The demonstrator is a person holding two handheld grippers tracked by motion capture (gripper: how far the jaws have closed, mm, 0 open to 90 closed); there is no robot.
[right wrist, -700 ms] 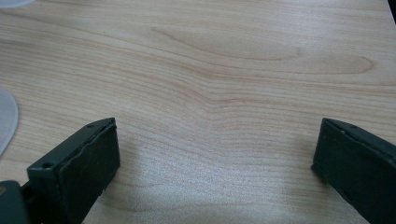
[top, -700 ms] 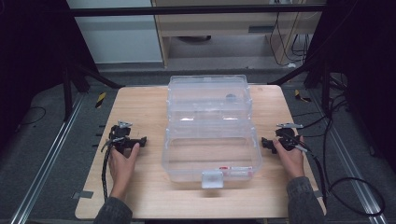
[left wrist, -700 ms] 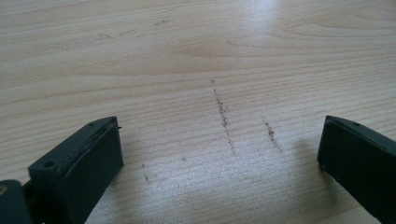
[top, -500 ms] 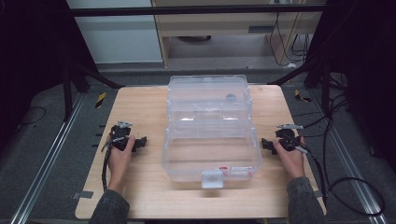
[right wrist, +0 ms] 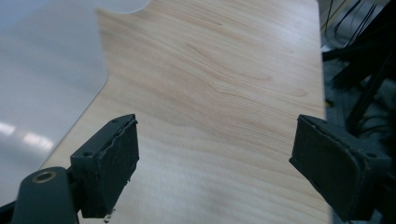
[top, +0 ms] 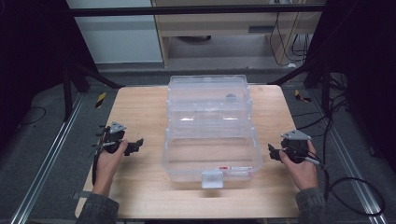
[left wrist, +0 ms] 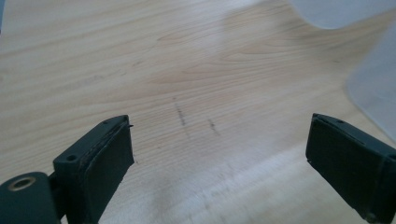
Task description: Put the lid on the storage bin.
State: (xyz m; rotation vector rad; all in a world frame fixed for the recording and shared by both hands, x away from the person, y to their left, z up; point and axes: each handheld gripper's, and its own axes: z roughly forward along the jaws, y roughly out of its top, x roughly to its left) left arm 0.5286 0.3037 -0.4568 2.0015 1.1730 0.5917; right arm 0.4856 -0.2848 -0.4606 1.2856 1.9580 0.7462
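While you hold 1 gripper in each hand at the near half of the wooden table (top: 140, 107), a large clear plastic box (top: 210, 126) sits in the middle of the tabletop between them. Its body rises in stepped tiers toward the far edge, and a clear latch tab (top: 211, 178) hangs at the middle of its near wall, beside a small label with red on it.

Your left gripper (top: 135, 145) rests to the left of the box, near it but apart, with your left hand (top: 109, 158) wrapped around its body and a grey three-cornered plate on top. In the left gripper view its 2 black jaws stand spread wide over bare wood grain, nothing between them, and the pale blurred edge of the box (left wrist: 373, 88) shows at the upper right.

Your right gripper (top: 273, 153) sits to the right of the box, just beside its near right corner without touching it, held by your right hand (top: 303, 165), with its cable trailing off toward the table's right edge. In the right gripper view its 2 jaws are also spread wide and empty above the wood, with the box wall (right wrist: 46, 79) blurred at the left and dark cables (right wrist: 359, 70) beyond the table edge at the right.
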